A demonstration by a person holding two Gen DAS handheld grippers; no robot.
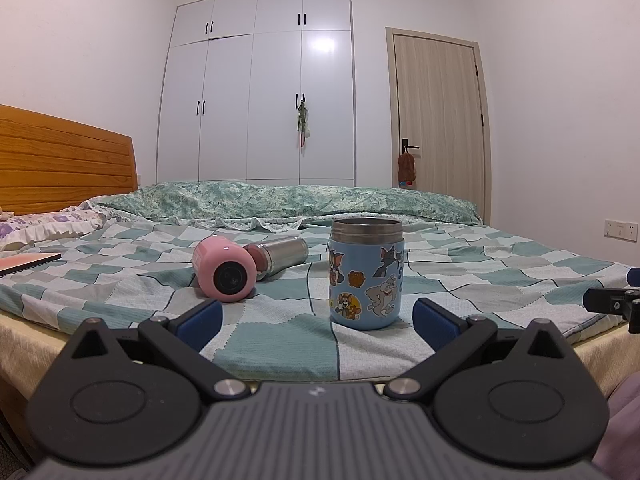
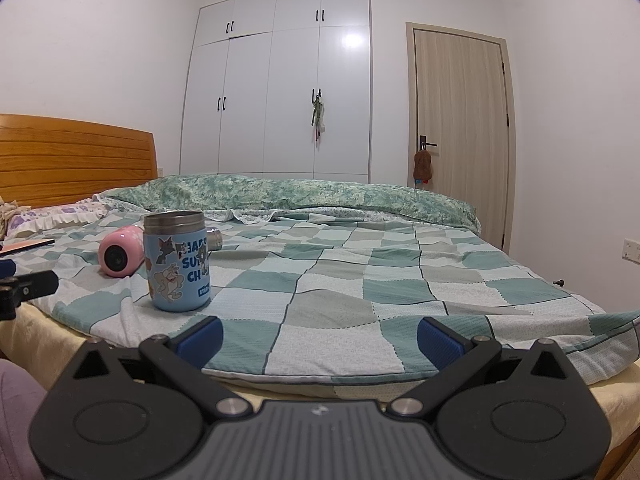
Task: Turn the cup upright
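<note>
The left hand-held gripper [image 1: 316,318] is spread wide and holds nothing; the blue cartoon cup [image 1: 366,273] stands upright on the checkered bed [image 1: 500,264] just ahead, toward its right finger. The right hand-held gripper [image 2: 318,338], equally wide and unladen, has the cup ahead to its left, near a pink bottle [image 1: 224,271] lying on its side.

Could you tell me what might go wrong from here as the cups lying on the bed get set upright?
1. The pink cup and steel cup lie on their sides, close together; gripping one may roll or nudge the other.
2. The checked bedspread is soft and wrinkled, so a righted cup might tip.
3. The upright blue cartoon cup stands close by; the open left gripper could knock it while reaching.
</note>
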